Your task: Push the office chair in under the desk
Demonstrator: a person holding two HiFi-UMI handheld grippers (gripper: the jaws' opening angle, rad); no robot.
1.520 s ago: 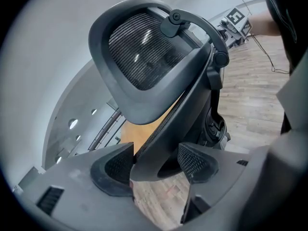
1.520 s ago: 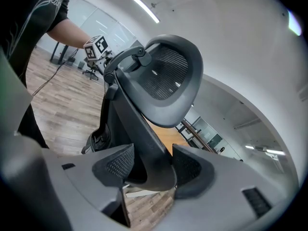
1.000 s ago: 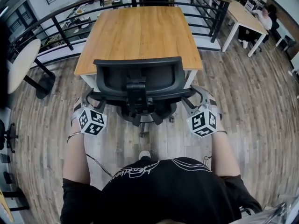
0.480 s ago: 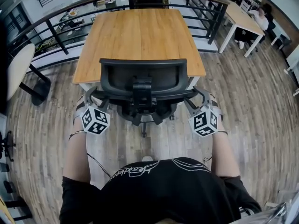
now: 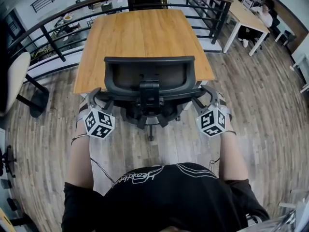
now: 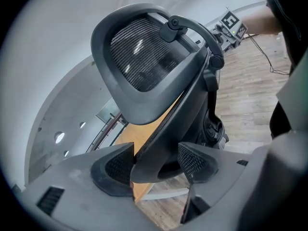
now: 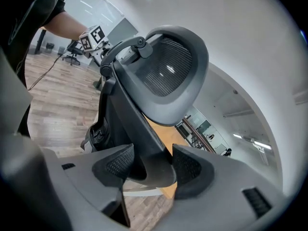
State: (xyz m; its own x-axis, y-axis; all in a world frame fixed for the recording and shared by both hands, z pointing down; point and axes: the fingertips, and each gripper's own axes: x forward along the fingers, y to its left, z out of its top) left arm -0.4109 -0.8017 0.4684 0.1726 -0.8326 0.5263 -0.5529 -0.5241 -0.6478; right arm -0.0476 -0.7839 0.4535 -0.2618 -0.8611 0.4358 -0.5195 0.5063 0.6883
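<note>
- Left gripper (image 5: 96, 99) – left of centre in the head view, marker cube towards the person and jaws towards the desk. It sits at the left side of the office chair (image 5: 149, 81).
- Left gripper (image 6: 156, 165), own view: the jaws stand partly apart, one pad on each side of a dark side bar (image 6: 166, 129) of the chair. The near pad touches the bar. The bar fills most of the gap. The mesh backrest (image 6: 142, 57) fills the upper centre of this view.
- Office chair – centre of the head view, directly between the two grippers, its back towards the person. The backrest overlaps the near edge of the desk (image 5: 140, 33) in the frame. The chair base shows below it, over the wood floor (image 5: 43, 129).
- Desk: wooden top, upper centre, beyond the chair. A dark railing (image 5: 58, 11) runs behind it.
- Right gripper (image 5: 207, 96) – right of centre, level with the left one, at the chair's right side.
- Right gripper (image 7: 151, 165), own view: the jaws are closed onto the matching side bar (image 7: 139, 124), both pads in contact with it.
</note>
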